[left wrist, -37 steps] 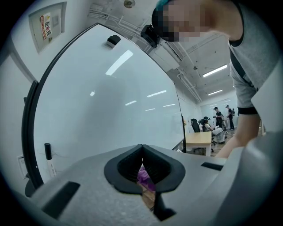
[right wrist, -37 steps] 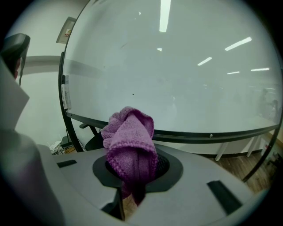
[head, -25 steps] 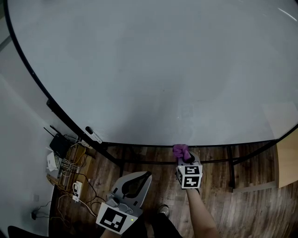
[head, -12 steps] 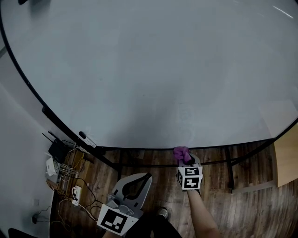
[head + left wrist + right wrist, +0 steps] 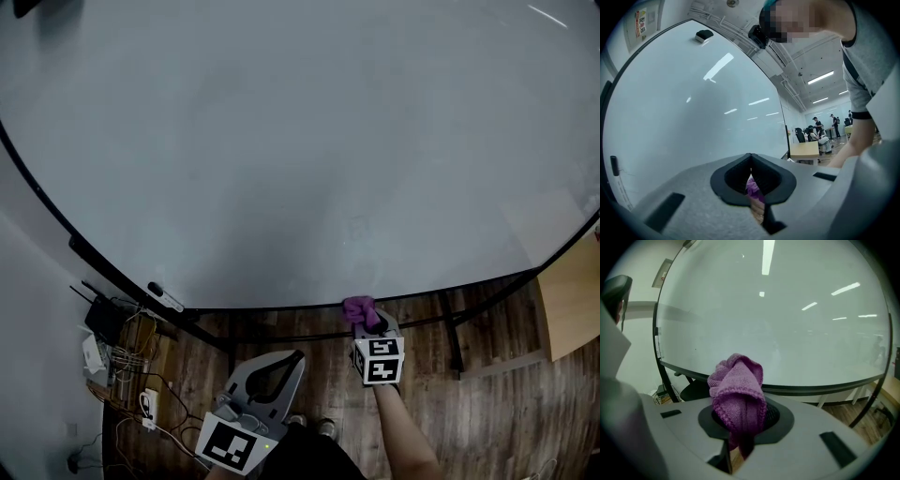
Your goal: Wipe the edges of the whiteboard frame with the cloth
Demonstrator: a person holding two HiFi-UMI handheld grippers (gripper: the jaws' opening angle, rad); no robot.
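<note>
Lower than before sits the whiteboard frame [image 5: 262, 308]; right gripper [image 5: 370, 320] fingers pinch the cloth [image 5: 359, 307] at its bottom edge; left gripper [image 5: 295, 356] fingers closed, clear below.

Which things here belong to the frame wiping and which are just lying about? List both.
For the job:
- purple cloth
- right gripper, shut on the cloth
- whiteboard frame, bottom edge

Lying about:
- left gripper, shut and empty
- small white item on the ledge, perhaps a marker
- router and cables on the floor
- wooden desk
</note>
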